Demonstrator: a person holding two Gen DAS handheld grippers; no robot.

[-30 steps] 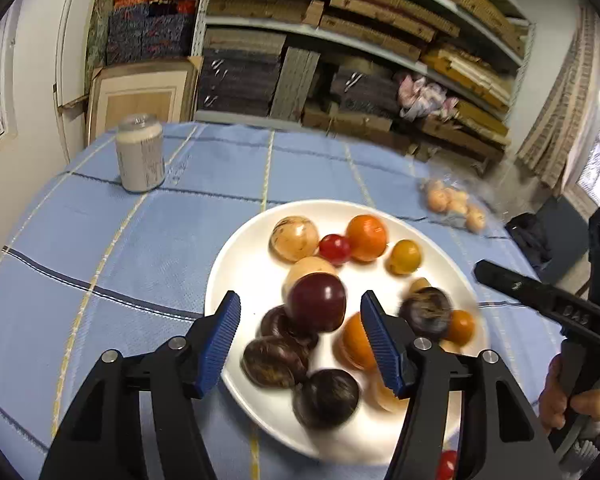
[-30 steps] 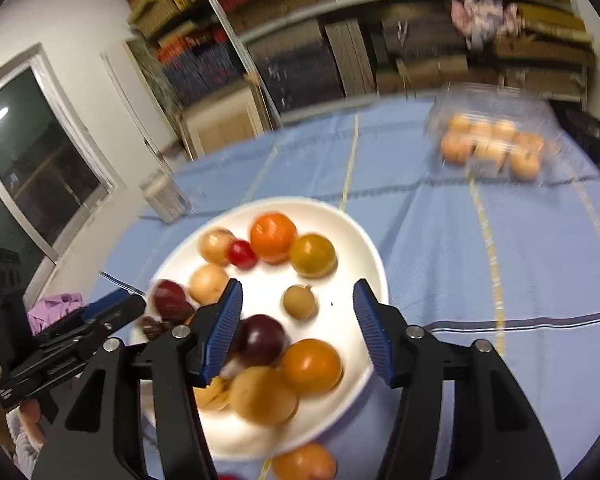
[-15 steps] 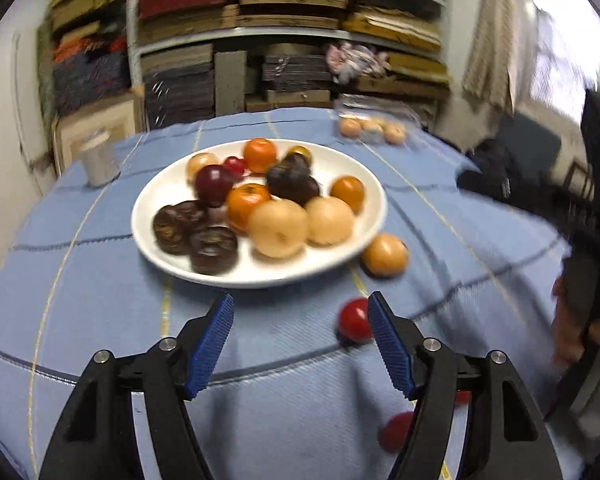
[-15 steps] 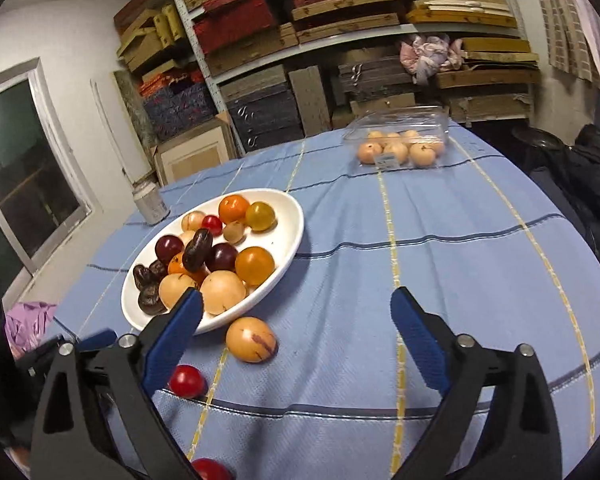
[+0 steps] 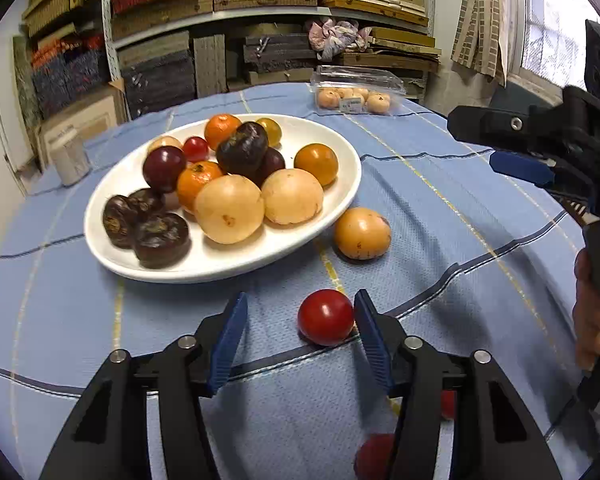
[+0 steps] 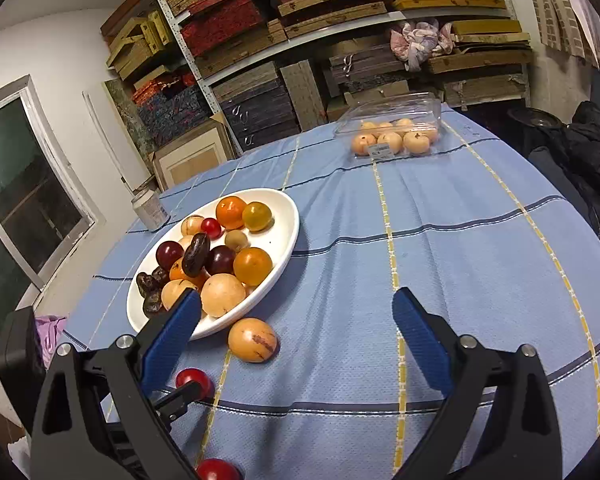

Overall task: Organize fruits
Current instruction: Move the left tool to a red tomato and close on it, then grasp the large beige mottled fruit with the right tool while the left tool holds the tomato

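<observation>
We withdrew both grippers from the plate [image 5: 112, 240]; left gripper [image 5: 296, 340] was closing, its pad touching a red tomato [image 5: 326, 317]. Right gripper [image 6: 296, 344] gaped wide, empty. Pickup seemed imminent.

- A pale cylindrical tin can [image 6: 150, 209] stands upright on the blue checked tablecloth [image 6: 460, 264], near the far left edge of the table.
- Behind the table runs a white metal shelving rack [image 6: 260, 46], its shelves crammed with flat wooden and fabric-covered boxes — red, brown, straw-yellow.
- A bundle of pink floral cloth [image 6: 420, 40] is tucked in among the boxes on the middle shelf.
- A framed beige board [image 6: 190, 162] leans against the foot of the rack.
- A dark window with a white frame [image 6: 20, 192] takes up the left wall.
- A dark jacket [image 6: 592, 152] lies heaped beyond the table's right edge.
- Patterned beige curtains [image 5: 484, 20] hang at the right — beside a bright window.
</observation>
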